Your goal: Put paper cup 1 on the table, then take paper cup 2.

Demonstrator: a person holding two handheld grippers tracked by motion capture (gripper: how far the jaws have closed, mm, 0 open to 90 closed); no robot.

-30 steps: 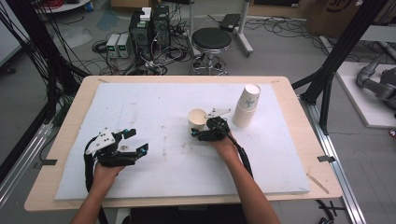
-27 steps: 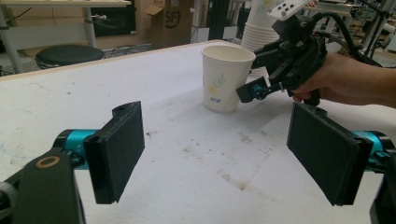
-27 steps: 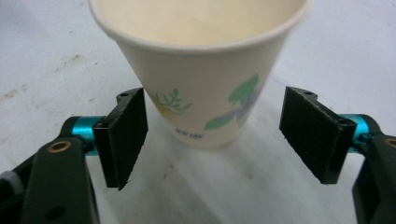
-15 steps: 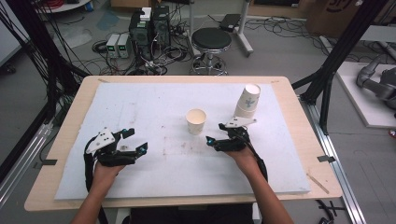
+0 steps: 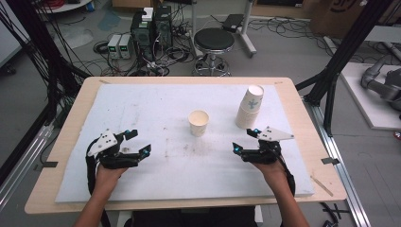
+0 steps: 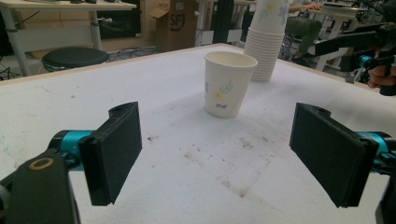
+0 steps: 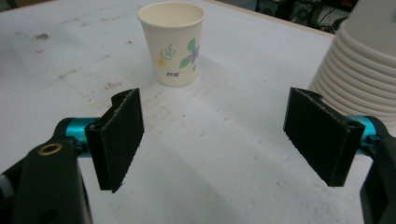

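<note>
The right hand-held gripper sits low over the white pad near the counter's right side, its jaws spread wide with nothing between them; they have just been opening. The left hand-held gripper rests toward the left front, its jaws also having just opened and now spread on empty air.

The single paper cup stands upright on the white pad, roughly midway between the two grippers and a little farther from the person, clear of both. Its long axis runs vertical, the open mouth up and the narrower base down.

The high view gives the layout and looks down into the cup's plain pale interior. The right gripper view adds what that angle hides: the cup's side carries a printed flower with green leaves and a small line of text near the base. The left gripper view shows the same print on the cup, with the stack of cups rising just behind it.

That stack stands just beyond the right gripper, leaning slightly.
</note>
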